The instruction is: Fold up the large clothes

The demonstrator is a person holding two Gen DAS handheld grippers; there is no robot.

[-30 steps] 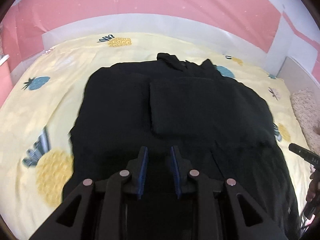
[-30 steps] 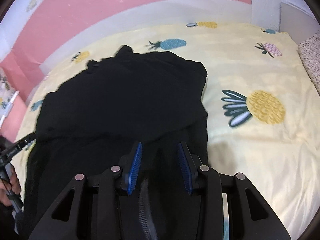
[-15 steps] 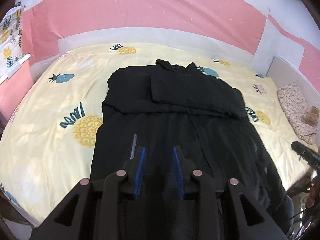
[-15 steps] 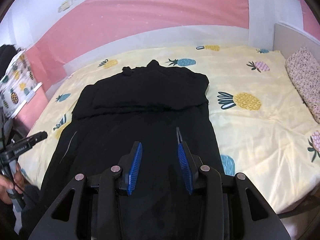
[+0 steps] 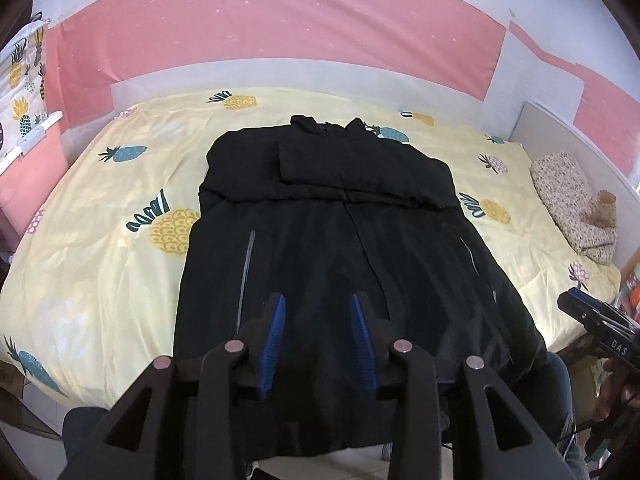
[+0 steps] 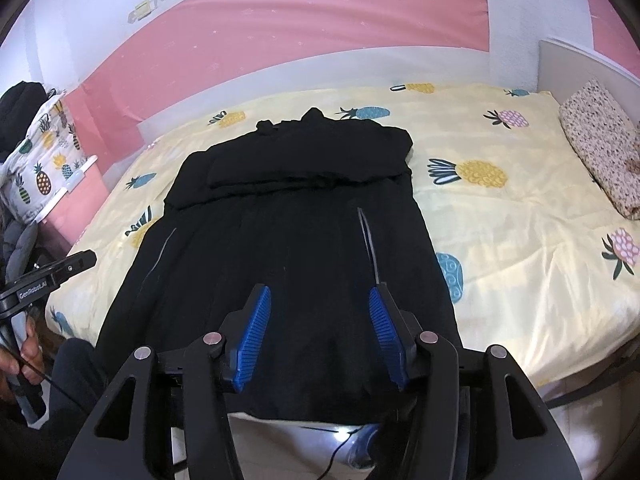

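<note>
A large black coat (image 5: 336, 216) lies lengthwise on the bed, collar at the far end, sleeves folded across its upper part. Its hem hangs over the near bed edge; it also shows in the right wrist view (image 6: 288, 240). My left gripper (image 5: 318, 334) is open and empty, held above the hem. My right gripper (image 6: 318, 330) is open wider and empty, also above the hem. Each gripper shows at the edge of the other's view: the right one (image 5: 596, 320), the left one (image 6: 48, 276).
The bed has a yellow pineapple-print sheet (image 5: 100, 220). A speckled pillow (image 5: 572, 196) lies at the right end by a white headboard (image 6: 584, 60). Pink and white wall behind. A pineapple-print cloth (image 6: 44, 152) hangs at the left.
Both grippers have pulled back and up from the coat, away from the bed. The whole coat and the near bed edge have come into view. The right gripper has opened wider.
</note>
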